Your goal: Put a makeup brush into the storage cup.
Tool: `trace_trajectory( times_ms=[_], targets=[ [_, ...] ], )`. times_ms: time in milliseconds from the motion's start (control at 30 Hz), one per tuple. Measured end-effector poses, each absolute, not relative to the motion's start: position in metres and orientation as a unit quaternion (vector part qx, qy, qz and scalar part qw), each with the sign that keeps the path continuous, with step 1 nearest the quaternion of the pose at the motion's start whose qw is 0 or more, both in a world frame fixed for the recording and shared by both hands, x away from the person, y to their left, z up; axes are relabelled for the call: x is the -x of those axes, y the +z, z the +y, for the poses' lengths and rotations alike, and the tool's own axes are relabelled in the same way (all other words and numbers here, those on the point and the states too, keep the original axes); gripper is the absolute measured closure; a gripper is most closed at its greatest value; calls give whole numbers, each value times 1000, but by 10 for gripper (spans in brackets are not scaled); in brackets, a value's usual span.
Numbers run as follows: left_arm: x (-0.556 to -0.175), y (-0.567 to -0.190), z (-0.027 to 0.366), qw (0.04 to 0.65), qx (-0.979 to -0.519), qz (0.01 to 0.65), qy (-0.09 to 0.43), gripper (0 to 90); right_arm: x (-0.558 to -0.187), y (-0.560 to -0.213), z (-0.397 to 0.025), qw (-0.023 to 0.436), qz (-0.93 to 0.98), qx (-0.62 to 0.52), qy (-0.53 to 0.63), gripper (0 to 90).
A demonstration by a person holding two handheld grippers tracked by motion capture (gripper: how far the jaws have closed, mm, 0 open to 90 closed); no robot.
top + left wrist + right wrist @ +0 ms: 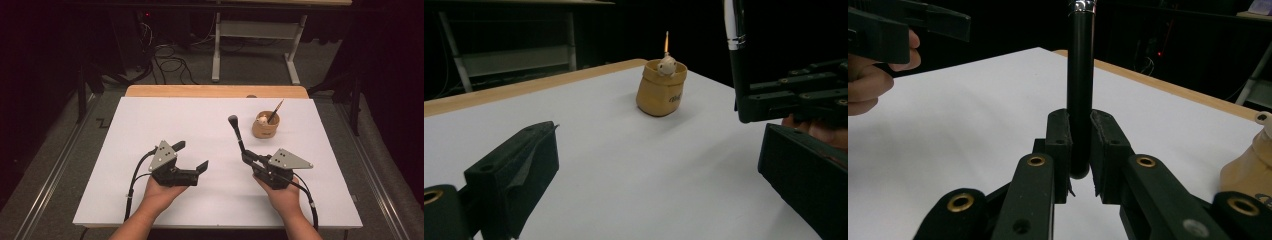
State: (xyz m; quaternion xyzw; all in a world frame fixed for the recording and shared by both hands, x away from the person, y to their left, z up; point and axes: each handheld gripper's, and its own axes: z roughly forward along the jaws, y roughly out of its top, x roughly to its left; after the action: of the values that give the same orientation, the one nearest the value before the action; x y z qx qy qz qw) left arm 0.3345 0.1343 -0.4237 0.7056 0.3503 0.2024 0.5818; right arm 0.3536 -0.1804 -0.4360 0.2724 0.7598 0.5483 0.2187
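My right gripper (246,156) (1080,150) is shut on the lower end of a black brush handle (239,137) (1081,75), which points up and away over the white board; its rounded dark head (233,119) is at the far end. A tan cup (265,127) (660,92) (1248,165) stands just right of that head, holding a thin brush (276,111) (666,42) and a small white piece. My left gripper (192,155) (659,180) is open over the board's near left, with nothing between its jaws.
The white board (175,120) lies on a wooden table (215,91). Behind the table there is a white metal frame (257,30) and cables (170,62) on the floor. Dark surroundings close in on both sides.
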Motion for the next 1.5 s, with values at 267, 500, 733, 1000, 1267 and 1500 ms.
trace_trajectory(
  times_ms=[267, 500, 733, 1000, 1267, 1500],
  targets=[
    [-338, -419, 123, 584, -706, 346, 199, 37, -354, -437, -176, 211, 760, -265, 555, 812],
    [-338, -415, 116, 588, -706, 343, 195, 33, -351, -438, -167, 209, 760, -257, 560, 812],
    [-340, -412, 112, 592, -704, 343, 191, 32, -349, -440, -160, 204, 763, -248, 561, 813],
    [-342, -408, 108, 592, -705, 340, 191, 36, -347, -441, -155, 196, 761, -245, 568, 812],
    [-346, -406, 104, 594, -707, 338, 184, 51, -347, -442, -153, 186, 759, -248, 573, 812],
    [-350, -405, 100, 596, -706, 339, 176, 84, -347, -443, -150, 186, 762, -244, 571, 812]
  ],
)
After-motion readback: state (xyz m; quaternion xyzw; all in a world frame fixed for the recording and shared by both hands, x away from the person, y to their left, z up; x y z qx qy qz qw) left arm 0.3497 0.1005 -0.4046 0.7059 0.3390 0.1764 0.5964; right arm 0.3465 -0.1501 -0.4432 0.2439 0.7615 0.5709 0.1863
